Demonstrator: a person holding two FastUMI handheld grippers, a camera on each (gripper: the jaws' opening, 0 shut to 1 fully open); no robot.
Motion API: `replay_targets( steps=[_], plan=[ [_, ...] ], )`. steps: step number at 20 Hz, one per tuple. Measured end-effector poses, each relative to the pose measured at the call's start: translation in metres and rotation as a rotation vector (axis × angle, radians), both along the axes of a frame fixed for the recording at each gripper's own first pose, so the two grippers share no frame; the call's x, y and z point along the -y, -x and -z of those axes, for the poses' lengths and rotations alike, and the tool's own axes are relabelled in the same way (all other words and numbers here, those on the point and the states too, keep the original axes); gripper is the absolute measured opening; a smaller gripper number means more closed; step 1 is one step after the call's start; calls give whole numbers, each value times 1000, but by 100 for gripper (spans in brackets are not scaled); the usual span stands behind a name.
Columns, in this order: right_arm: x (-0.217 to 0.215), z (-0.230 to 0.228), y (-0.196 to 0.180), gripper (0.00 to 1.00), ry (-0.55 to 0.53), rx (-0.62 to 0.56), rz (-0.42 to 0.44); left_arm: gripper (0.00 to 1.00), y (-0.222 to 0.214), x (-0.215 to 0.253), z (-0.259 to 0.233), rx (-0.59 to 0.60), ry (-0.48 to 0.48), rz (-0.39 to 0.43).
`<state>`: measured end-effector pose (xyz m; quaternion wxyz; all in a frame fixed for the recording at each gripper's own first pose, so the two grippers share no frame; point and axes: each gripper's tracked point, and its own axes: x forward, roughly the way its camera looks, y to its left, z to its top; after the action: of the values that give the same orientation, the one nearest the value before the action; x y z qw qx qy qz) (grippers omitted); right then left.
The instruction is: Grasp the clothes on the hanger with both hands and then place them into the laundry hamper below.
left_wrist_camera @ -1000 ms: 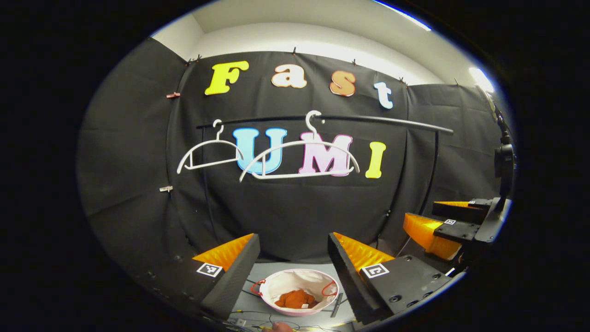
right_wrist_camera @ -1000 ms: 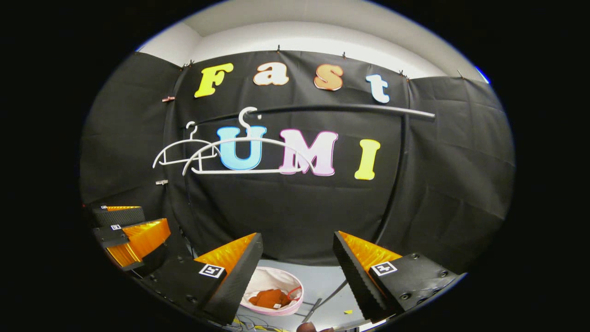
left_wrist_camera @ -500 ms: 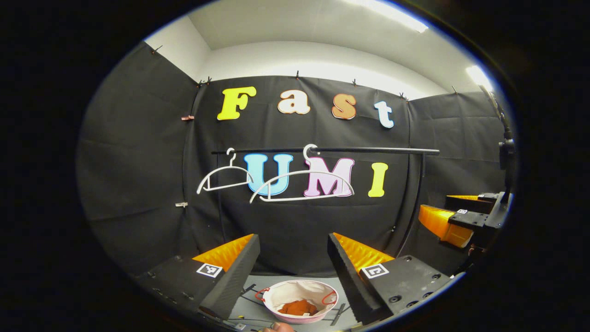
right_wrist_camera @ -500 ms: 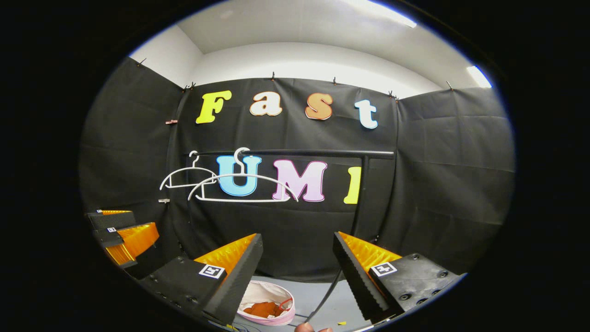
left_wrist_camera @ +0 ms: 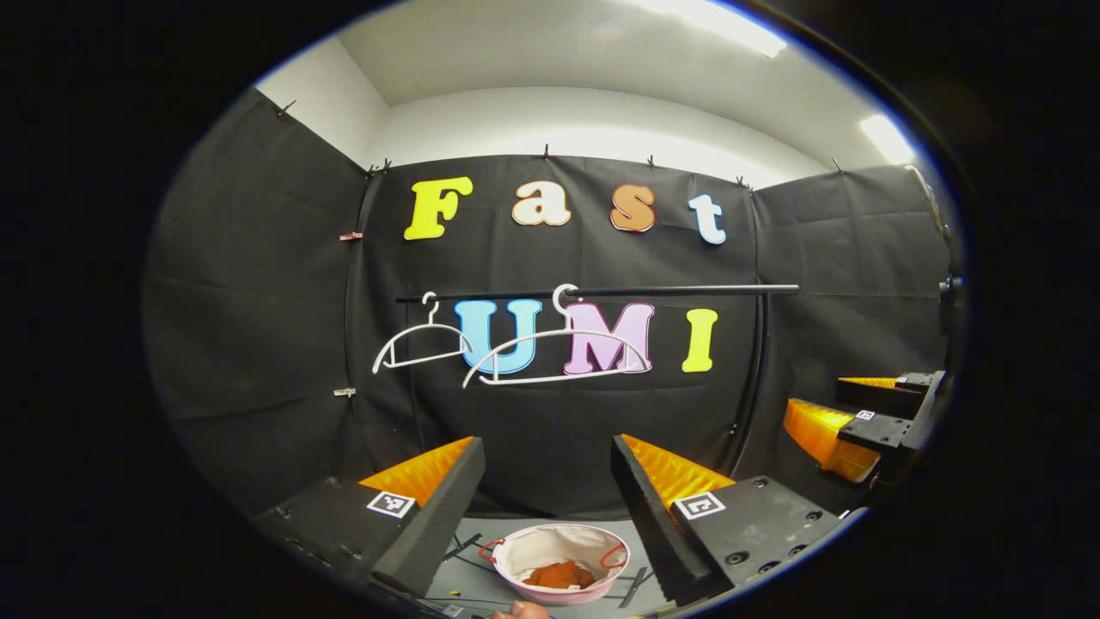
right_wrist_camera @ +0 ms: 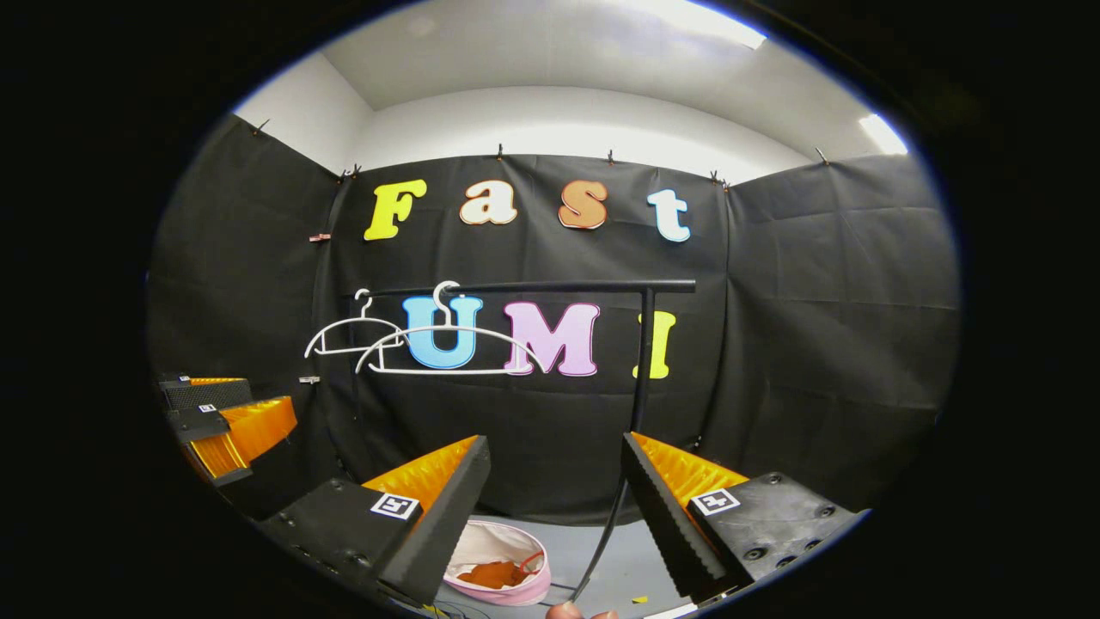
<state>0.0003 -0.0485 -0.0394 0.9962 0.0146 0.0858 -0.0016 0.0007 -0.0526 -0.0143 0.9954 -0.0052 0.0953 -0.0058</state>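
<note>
- Left gripper (left_wrist_camera: pixel 547 481): jaws spread wide, nothing between them. The hamper (left_wrist_camera: pixel 560 550) sits low between the fingers, with the orange clothes (left_wrist_camera: pixel 559 574) inside.
- Right gripper (right_wrist_camera: pixel 554 481): jaws equally wide and empty; here the hamper (right_wrist_camera: pixel 498 563) lies below and nearer the left finger.
- Both hangers (left_wrist_camera: pixel 554 357) hang bare on the rail (left_wrist_camera: pixel 601 292), well above and beyond the jaws.
- Over the last second both grippers have pulled back and levelled: rail and hangers look smaller and sit lower, and the hamper has slid toward the bottom edge.
- That reads as a retreat after the drop (judged only from bare hangers and the filled hamper); the task looks done.
</note>
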Motion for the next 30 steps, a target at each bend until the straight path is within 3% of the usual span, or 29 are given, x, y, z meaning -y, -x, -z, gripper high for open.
replay_targets(
  steps=[2,3,5,8,9,11,12,14,16,18,25,26,27,30],
  plan=[
    [4,-1,0,99,8,9,2,89,-2,5,0,5,-1,7],
    [5,-1,0,99,7,10,2,94,-2,5,-1,4,1,11],
    [9,1,-1,99,6,7,6,89,-3,5,-1,9,2,13],
    [13,6,-3,99,3,-4,14,89,-4,6,-1,15,0,14],
    [16,6,-3,99,1,-6,17,94,-4,6,-1,16,1,15],
    [17,7,-3,100,-1,-9,21,89,-4,8,-1,12,3,20],
    [17,6,-3,99,1,-6,21,94,-3,8,0,11,4,21],
    [18,6,-2,99,7,-1,21,89,-4,8,-1,13,5,23],
    [17,6,-3,100,12,3,21,94,-4,8,-2,18,3,26],
    [16,8,-2,99,11,-1,19,89,-3,8,-2,17,2,28],
    [14,9,-1,99,17,-4,14,94,-3,10,0,5,10,28],
    [14,10,-2,99,19,-5,17,89,-3,10,0,5,9,29],
    [15,10,-1,99,19,-5,19,94,-3,10,0,4,9,30],
    [16,11,-2,95,17,-7,25,94,-4,12,0,6,8,35]
  ],
)
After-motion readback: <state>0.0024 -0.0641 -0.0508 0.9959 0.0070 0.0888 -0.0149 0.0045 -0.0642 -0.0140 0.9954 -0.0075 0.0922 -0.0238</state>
